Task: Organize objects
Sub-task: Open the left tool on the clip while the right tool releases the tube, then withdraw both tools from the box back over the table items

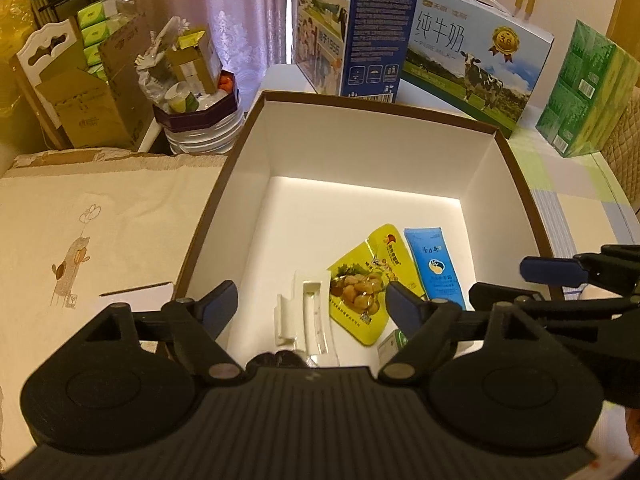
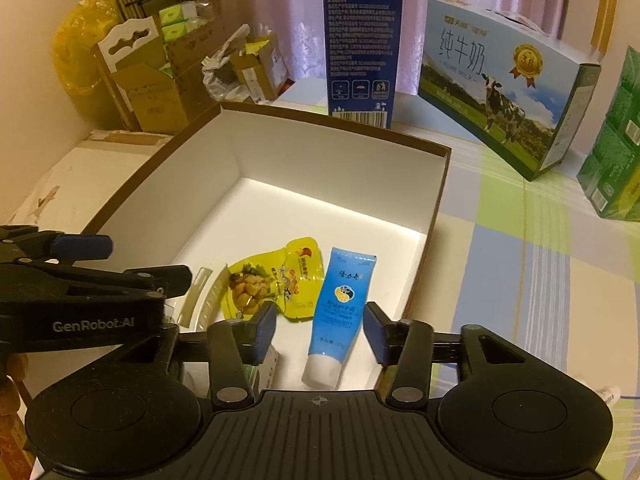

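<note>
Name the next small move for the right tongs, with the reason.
Probably lift the right tongs clear of the box: they hang open and empty above the blue tube, which already lies inside beside the yellow snack packet.

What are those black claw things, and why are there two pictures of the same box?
Those claws are grippers: tongs with two fingers that a person holds, one in each hand. Each gripper carries a small camera looking along its fingers, so you get two pictures of one moment.

One picture comes from the left gripper, the other from the right gripper. Each also sees the other gripper at its edge.

Both hover over an open white box on a checked tablecloth. In the box lie a yellow snack packet, a blue tube, a white plastic piece and a small carton, mostly hidden.

Both grippers are open and hold nothing. Milk cartons stand behind the box.
</note>
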